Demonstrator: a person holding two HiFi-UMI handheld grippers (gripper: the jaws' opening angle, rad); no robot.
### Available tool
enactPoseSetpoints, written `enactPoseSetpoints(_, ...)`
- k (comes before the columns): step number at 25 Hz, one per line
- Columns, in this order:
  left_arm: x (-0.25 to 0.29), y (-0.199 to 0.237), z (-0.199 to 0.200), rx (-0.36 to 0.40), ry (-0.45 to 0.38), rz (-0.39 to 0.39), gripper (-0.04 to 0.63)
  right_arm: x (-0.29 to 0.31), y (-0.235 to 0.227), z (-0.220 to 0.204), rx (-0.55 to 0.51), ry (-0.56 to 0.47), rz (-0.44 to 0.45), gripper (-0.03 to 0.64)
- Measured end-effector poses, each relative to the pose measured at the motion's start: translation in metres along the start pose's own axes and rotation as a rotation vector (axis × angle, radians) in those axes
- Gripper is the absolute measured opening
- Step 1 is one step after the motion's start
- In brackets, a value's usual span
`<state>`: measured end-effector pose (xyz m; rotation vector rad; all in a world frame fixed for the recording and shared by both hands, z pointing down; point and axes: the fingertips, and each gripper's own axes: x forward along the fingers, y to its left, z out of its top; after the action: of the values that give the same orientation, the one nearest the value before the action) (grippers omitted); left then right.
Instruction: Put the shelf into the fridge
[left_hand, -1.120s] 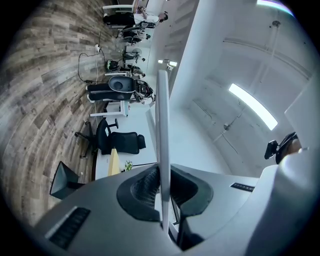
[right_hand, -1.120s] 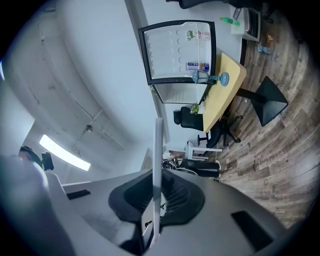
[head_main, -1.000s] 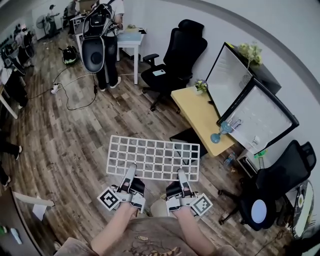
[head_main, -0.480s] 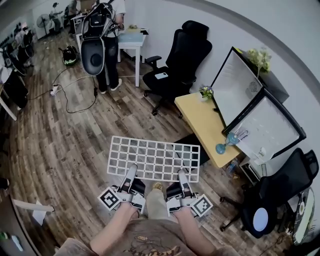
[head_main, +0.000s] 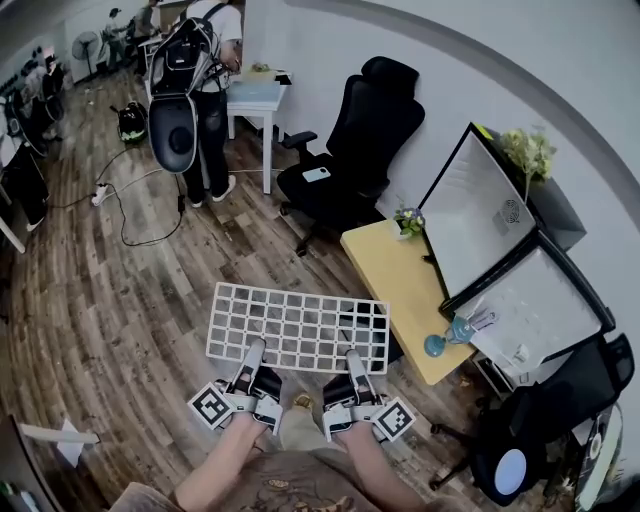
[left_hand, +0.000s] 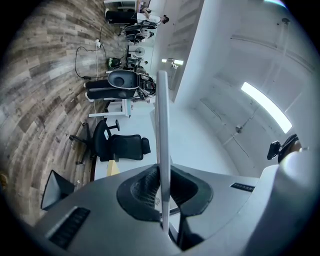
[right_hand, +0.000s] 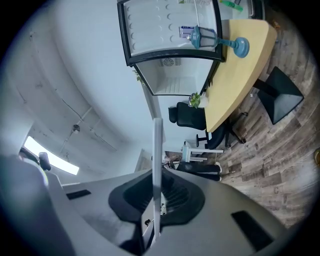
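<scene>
A white wire grid shelf (head_main: 297, 326) is held flat above the wooden floor in the head view. My left gripper (head_main: 254, 348) is shut on its near edge at the left, and my right gripper (head_main: 352, 356) is shut on the near edge at the right. In the left gripper view the shelf (left_hand: 162, 135) shows edge-on as a thin white bar clamped between the jaws. The right gripper view shows the shelf (right_hand: 156, 170) the same way. The fridge (head_main: 478, 225) stands at the right with its two doors open, white inside.
A yellow table (head_main: 398, 277) with a blue goblet (head_main: 446, 337) and a small plant (head_main: 405, 222) stands before the fridge. Black office chairs (head_main: 350, 140) (head_main: 530, 420) flank it. A person with a backpack (head_main: 185, 80) stands at the far left by a white desk (head_main: 252, 98).
The shelf and both grippers stay together as before. The view has shifted: the fridge and yellow table sit lower and nearer the shelf's right end, and the person has moved slightly left.
</scene>
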<state>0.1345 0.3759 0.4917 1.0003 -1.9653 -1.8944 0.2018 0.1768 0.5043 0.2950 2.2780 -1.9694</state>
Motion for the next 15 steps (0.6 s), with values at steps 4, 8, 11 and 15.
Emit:
enactPoseSetpoints(4, 0.04, 0.011, 0.007, 0.0, -0.016, 0.005, 0.051, 0.037, -0.008, 0.023, -0.003, 0.015, -0.002, 0.028)
enactPoseSetpoints(8, 0.077, 0.022, 0.012, -0.003, -0.036, 0.006, 0.051, 0.073, -0.016, 0.044, -0.007, 0.034, 0.004, 0.028)
enactPoseSetpoints(11, 0.099, 0.028, 0.016, -0.005, -0.049, 0.007, 0.051, 0.094, -0.021, 0.056, -0.002, 0.044, 0.005, 0.028)
enactPoseSetpoints(15, 0.123, 0.032, 0.025, 0.015, -0.05, -0.007, 0.051, 0.12, -0.024, 0.066, 0.0, 0.047, 0.02, 0.028)
